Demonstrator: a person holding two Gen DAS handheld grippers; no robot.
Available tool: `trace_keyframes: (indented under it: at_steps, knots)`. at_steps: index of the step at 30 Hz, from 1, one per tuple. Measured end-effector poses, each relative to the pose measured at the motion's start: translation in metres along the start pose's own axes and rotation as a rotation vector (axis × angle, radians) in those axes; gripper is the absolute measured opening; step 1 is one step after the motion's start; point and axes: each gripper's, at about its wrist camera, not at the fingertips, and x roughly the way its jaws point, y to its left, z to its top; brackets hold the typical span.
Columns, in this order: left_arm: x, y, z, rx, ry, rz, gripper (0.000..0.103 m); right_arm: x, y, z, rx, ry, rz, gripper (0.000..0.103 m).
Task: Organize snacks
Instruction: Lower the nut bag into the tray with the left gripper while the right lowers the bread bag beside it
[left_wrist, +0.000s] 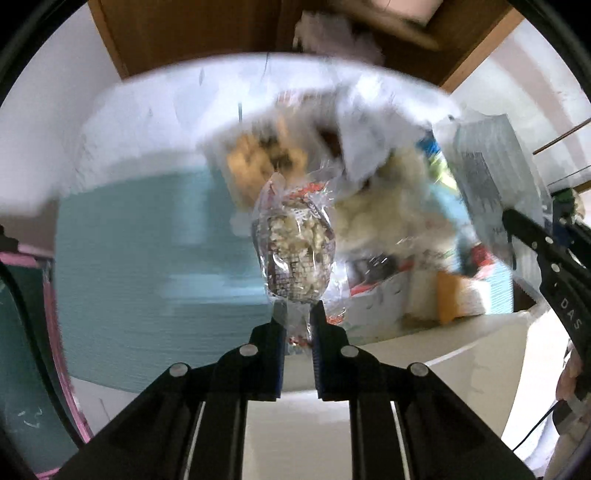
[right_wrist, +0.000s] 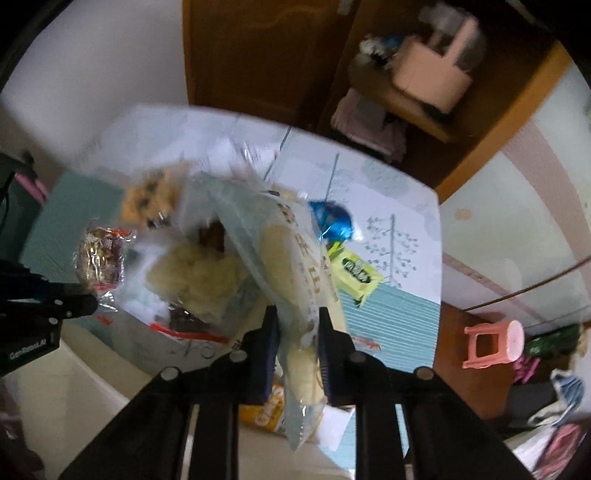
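1. Small clear-wrapped puffed-grain snack bar with brown and red print (left_wrist: 295, 251): judged very light, brittle inside and crackly outside. It hangs in the air over the pale blue ribbed mat (left_wrist: 147, 258) on the counter. Best hold is the flat sealed end of the wrapper, which spares the crumbly contents.

2. Left tongs (left_wrist: 298, 325): closed nearly all the way, the pads pinching the thin crimped tail of the snack bar's wrapper. The bar sticks out beyond the tips. The film is slippery, so a swing could pull it free; that is a judgement.

3. Long clear plastic packet of pale yellow cakes with printed lettering (right_wrist: 295, 280): judged light, soft and easily squashed, with limp film that sags. It lies slanted across the heap of snacks, its lower end over the near counter edge. A hold on the film or a gentle one across the body suits it.

4. Right tongs (right_wrist: 297, 332): drawn in narrow around the lower part of the cake packet, pads against both its sides.

5. Remaining heap on the white patterned counter (right_wrist: 399, 206): a blue foil-wrapped sweet (right_wrist: 332, 221), a yellow-green sachet (right_wrist: 356, 275), a clear bag of pale puffed pieces (right_wrist: 195, 277); all judged light, still unsorted.
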Motion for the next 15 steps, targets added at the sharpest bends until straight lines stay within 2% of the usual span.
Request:
trace_keyframes:
  at_steps: [8, 15]
  knots:
    - [-0.118, 0.017, -0.001, -0.008, -0.212, -0.117, 0.01, -0.083, -0.027, -0.018, 0.158, -0.156, 0.131, 0.017]
    - [-0.185, 0.008, -0.036, 0.041, -0.389, -0.166, 0.01, -0.145, -0.034, -0.045, 0.242, -0.244, 0.227, 0.017]
